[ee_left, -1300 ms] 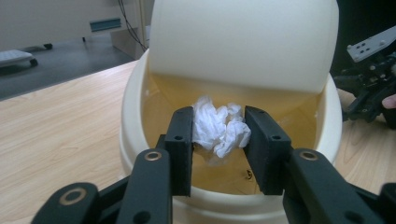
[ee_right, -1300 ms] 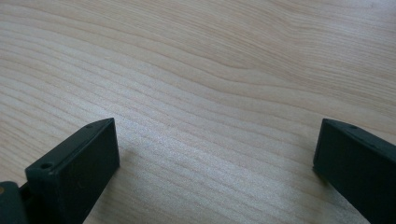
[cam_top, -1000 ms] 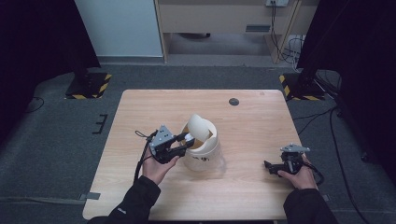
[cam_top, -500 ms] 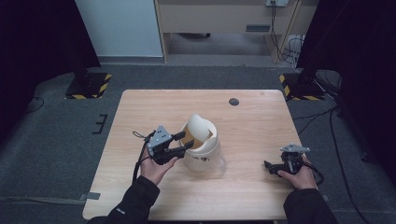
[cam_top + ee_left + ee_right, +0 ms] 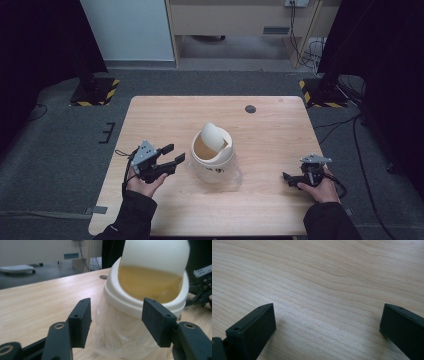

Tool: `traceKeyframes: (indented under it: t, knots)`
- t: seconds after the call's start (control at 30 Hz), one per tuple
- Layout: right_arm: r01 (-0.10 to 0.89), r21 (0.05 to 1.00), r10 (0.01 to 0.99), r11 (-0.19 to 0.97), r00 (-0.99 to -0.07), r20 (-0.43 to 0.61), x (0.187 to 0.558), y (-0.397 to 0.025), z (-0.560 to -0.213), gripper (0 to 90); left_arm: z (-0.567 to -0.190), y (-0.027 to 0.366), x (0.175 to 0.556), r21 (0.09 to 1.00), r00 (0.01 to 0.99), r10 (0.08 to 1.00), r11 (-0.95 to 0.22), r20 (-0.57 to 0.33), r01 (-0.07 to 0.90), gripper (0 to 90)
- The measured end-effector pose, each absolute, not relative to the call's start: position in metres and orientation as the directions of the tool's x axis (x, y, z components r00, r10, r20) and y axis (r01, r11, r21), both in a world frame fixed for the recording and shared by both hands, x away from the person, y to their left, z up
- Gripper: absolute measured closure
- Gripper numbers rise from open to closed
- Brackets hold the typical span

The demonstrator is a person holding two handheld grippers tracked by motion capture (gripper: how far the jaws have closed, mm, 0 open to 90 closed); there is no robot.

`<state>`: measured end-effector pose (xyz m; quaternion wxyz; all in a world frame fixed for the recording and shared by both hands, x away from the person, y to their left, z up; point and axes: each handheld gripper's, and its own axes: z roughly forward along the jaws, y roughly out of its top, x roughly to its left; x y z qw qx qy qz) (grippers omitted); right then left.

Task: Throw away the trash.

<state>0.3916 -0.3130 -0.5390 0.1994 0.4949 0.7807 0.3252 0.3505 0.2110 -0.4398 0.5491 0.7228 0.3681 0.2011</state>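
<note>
- A small dark round disc lies on the wooden table near its far edge, well apart from both of my grippers and from the bin.
- Around the table the floor is grey, with two yellow-and-black striped bases off the far corners and cables by the wall beyond.
- Between my two grippers stands a small cream bin with a swing lid tilted up, showing a yellowish-brown inside; a clear plastic liner bunches around its lower body.
- The near part of the table on my right side is bare wood, and the far half is open apart from the disc.
- My left gripper hangs over the near left part of the table, jaws spread wide and holding nothing, pointed at the bin.
- In the left gripper view the bin sits just beyond my jaw tips, between them and not touched by either.
- My right gripper rests low near the table's near right corner, well apart from the bin, jaws wide apart over bare wood, empty.
</note>
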Motion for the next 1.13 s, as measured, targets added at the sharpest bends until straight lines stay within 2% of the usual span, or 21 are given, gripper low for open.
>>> traceKeyframes:
  t: [0.23, 0.37, 0.67, 1.03, 1.13]
  knots:
    - [0.643, 0.705, 0.902, 0.3, -0.432, 0.009, 0.392, -0.313, -0.539, 0.6, -0.454, 0.228, 0.348, 0.92, 0.605, 0.792, -0.171, -0.085, 0.353, 27.9]
    - [0.643, 0.705, 0.902, 0.301, -0.432, 0.009, 0.392, -0.313, -0.539, 0.6, -0.466, 0.241, 0.349, 0.887, 0.561, 0.825, -0.209, -0.066, 0.412, 22.0]
    - [0.643, 0.704, 0.901, 0.301, -0.433, 0.009, 0.391, -0.313, -0.539, 0.6, -0.493, 0.265, 0.351, 0.78, 0.488, 0.868, -0.241, -0.092, 0.577, 15.8]
    - [0.642, 0.705, 0.901, 0.301, -0.433, 0.009, 0.391, -0.313, -0.539, 0.6, -0.518, 0.284, 0.364, 0.645, 0.444, 0.894, -0.311, -0.05, 0.698, 11.2]
    - [0.643, 0.705, 0.902, 0.3, -0.432, 0.01, 0.391, -0.313, -0.539, 0.6, -0.52, 0.286, 0.366, 0.642, 0.44, 0.897, -0.311, -0.045, 0.701, 11.1]
